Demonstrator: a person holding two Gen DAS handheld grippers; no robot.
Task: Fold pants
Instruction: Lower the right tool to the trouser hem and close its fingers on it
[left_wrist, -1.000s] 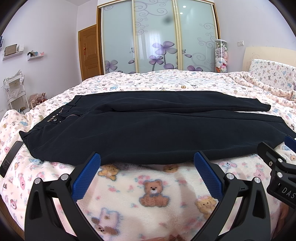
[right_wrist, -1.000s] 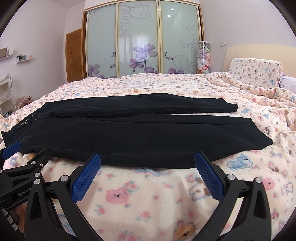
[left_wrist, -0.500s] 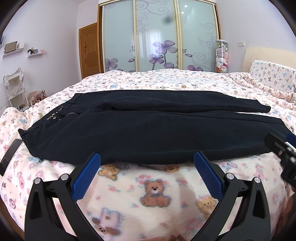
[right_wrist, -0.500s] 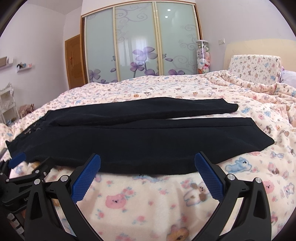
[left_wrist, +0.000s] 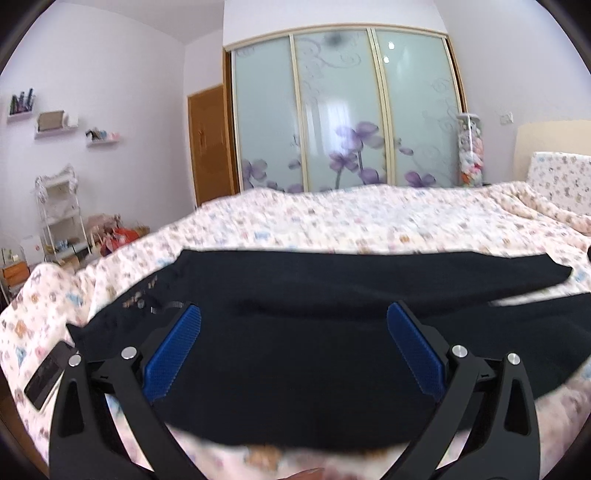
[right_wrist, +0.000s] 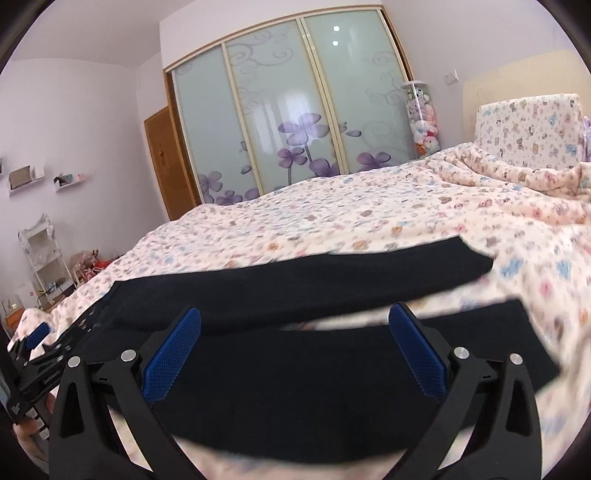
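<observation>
Left tongs (left_wrist: 293, 350) and right tongs (right_wrist: 294, 350) both gape wide.

Both wrist cameras sit low and close over the pants (left_wrist: 295, 354), facing the wardrobe (right_wrist: 288, 122) ahead, side by side.

Left claw (left_wrist: 293, 332) spread wide over dark pants (left_wrist: 295, 354) flat on bear-print blanket (left_wrist: 369, 221).

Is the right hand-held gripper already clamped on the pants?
No: the right hand-held gripper stands wide open, both blue pads apart above the flat black pants, with no fabric pinched between them.
</observation>
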